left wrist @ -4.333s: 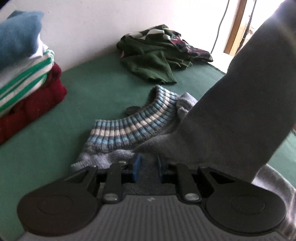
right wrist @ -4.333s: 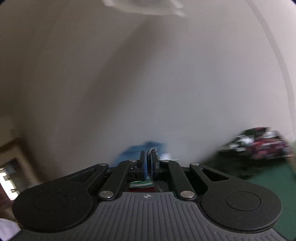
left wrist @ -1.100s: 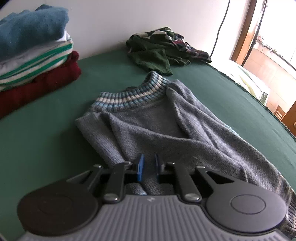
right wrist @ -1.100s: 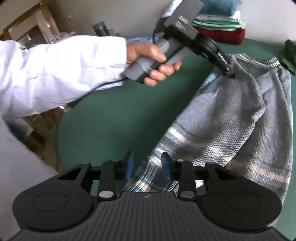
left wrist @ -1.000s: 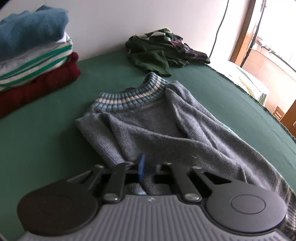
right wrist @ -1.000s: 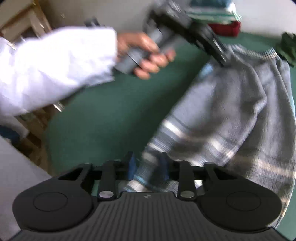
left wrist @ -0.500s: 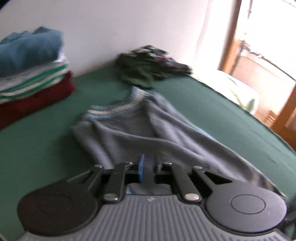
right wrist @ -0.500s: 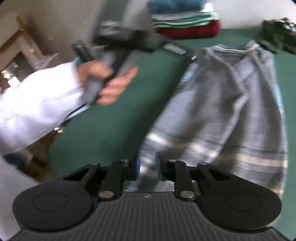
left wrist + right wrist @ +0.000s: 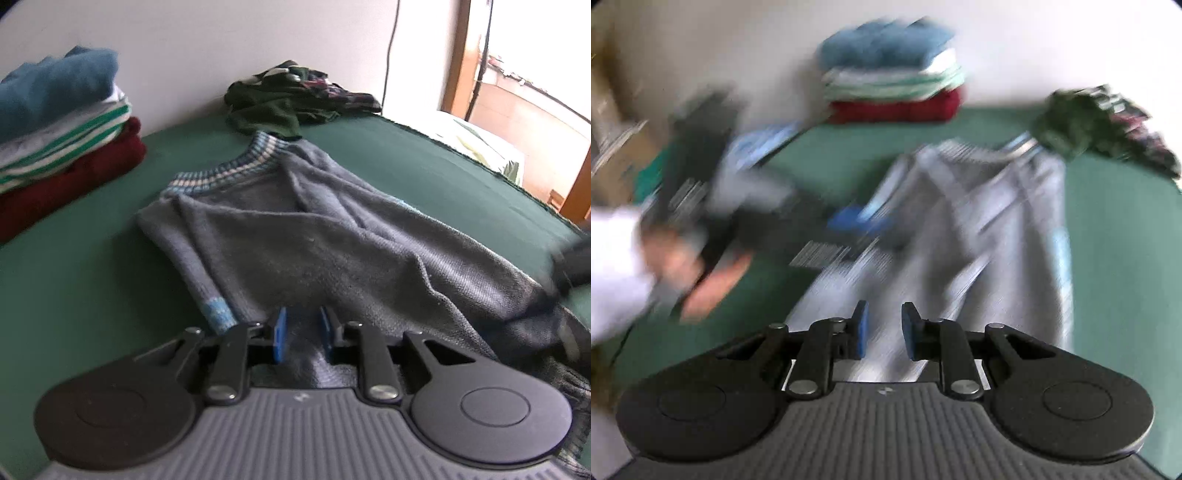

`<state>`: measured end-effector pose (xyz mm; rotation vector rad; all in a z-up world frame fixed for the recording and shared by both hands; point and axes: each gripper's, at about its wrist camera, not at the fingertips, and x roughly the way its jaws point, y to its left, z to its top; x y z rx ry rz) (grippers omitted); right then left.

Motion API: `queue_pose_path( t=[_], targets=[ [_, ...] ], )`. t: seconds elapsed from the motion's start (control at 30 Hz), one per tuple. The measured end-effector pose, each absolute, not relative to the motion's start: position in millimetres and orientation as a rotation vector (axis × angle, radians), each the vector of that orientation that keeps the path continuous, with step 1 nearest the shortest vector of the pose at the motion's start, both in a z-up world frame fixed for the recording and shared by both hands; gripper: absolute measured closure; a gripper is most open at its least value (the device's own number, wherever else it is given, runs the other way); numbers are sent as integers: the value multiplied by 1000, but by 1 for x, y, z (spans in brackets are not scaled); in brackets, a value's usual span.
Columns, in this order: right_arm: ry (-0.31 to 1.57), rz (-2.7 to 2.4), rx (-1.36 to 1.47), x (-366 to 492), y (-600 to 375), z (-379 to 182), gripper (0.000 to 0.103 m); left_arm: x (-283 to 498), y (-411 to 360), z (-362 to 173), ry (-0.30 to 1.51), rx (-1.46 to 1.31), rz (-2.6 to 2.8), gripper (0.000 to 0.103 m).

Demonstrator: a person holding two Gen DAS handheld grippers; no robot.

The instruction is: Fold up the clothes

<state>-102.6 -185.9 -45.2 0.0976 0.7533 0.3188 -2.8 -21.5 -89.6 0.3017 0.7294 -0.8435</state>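
No readable text, label, brand name, number or sign is seen in either view. A small pale mark is seen on the ribbed grey housing of each hand-held gripper, but it is too small to be read. The right wrist view is blurred throughout.

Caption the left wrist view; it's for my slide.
Left gripper opening over a grey sweater on green cloth.
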Motion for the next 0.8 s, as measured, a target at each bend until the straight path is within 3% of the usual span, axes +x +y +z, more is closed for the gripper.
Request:
queue_pose_path(
  t=[0.2, 0.23, 0.3, 0.33, 0.5, 0.67, 0.7, 0.73, 0.8],
  targets=[
    [806, 275, 344, -32, -216, -73, 84, -22, -18, -86, 723, 276, -821, 76],
    [827, 245, 375, -22, -222, -81, 103, -28, -16, -84, 726, 258, -827, 75],
    [839, 242, 496, -12, -234, -79, 99, -40, -12, -82, 739, 227, -845, 71],
    [835, 260, 553, -8, -238, -75, 88, -48, -12, -83, 750, 218, -860, 70],
    [760, 335, 505, 34, -215, -51, 83, -82, -12, -89, 758, 220, -882, 58],
    [821, 315, 439, 99, -186, -71, 86, -97, -9, -91, 747, 239, -873, 47],
    [840, 308, 417, 112, -181, -76, 90, -100, -8, -92, 740, 241, -872, 45],
    [852, 291, 365, 120, -173, -79, 101, -103, -8, -92, 734, 244, -870, 45],
    [821, 257, 279, 129, -161, -77, 101, -107, -7, -93, 722, 246, -866, 42]
  ],
)
